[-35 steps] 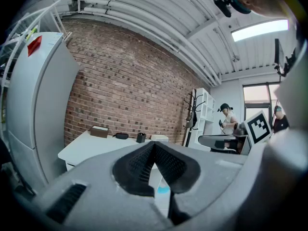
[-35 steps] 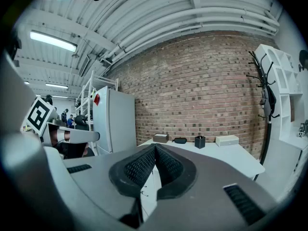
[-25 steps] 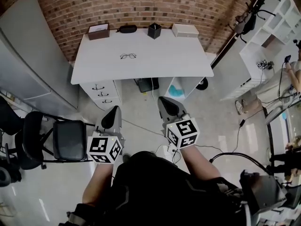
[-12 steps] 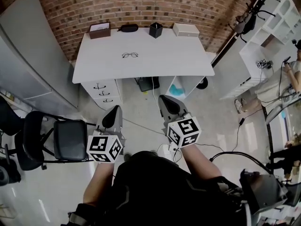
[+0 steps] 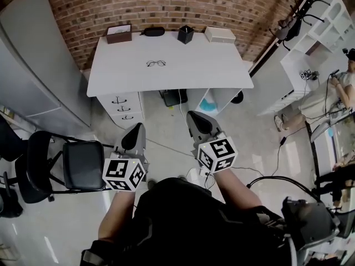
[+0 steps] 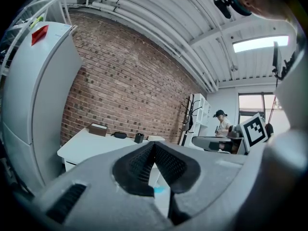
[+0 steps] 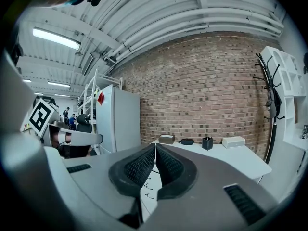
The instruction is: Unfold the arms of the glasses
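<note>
A pair of thin dark-framed glasses (image 5: 156,64) lies on the white table (image 5: 222,71), left of its middle, well ahead of both grippers. My left gripper (image 5: 133,134) is held over the floor short of the table, jaws shut with nothing between them. My right gripper (image 5: 198,123) is beside it, also shut and empty. In the left gripper view the closed pads (image 6: 144,162) point past the table (image 6: 84,146). In the right gripper view the closed pads (image 7: 168,165) point at the table (image 7: 236,159). The glasses do not show in either gripper view.
Along the table's back edge stand a brown box (image 5: 118,34), a black case (image 5: 153,31), a black cup (image 5: 185,35) and a white box (image 5: 219,34). A drawer unit (image 5: 121,107) sits underneath. A black chair (image 5: 61,165) stands left, a person (image 5: 333,87) right.
The head view has shifted slightly, with the table and glasses drifting right and up in the picture. Both grippers stay shut and keep their pose in front of the body.
</note>
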`<state>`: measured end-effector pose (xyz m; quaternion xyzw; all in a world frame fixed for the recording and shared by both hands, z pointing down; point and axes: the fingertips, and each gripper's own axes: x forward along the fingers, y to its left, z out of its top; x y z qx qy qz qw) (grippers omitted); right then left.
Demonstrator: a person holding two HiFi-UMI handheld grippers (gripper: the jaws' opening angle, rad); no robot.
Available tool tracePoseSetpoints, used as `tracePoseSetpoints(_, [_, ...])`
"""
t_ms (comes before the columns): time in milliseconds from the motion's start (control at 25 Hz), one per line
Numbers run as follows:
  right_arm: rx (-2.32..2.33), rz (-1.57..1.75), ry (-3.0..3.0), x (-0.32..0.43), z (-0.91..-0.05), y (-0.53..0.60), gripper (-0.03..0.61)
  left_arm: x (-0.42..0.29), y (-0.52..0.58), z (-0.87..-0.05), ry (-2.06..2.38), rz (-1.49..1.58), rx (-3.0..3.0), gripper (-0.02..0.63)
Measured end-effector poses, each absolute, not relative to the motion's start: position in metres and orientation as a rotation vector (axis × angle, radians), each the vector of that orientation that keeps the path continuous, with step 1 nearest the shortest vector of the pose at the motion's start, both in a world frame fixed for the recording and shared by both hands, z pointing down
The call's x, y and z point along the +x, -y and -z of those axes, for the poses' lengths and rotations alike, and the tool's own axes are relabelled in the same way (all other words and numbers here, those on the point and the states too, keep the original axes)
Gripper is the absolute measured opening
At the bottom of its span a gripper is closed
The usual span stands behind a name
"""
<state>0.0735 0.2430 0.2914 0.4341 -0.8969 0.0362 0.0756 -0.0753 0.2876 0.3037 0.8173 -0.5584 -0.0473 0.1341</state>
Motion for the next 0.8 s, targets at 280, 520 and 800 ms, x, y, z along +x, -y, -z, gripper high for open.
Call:
tracePoseSetpoints(280, [1.324,-0.099,2.663,0.049,-0.298,-0.25,0.009,-0.1,-0.292,-0.308,1.58,0.156,2.389,0.009])
tracePoseSetpoints(520, [1.317,-0.093,2.656,0.034,-0.302,-0.253,0.009,-0.111,-0.292,-0.31,1.557,0.157,2.403,0.008])
tracePoseSetpoints(800, [1.298,-0.111,2.67,0.026,-0.31,-0.227,0.009,-0.115,-0.272,-0.315,1.571,0.136,2.405,0.009])
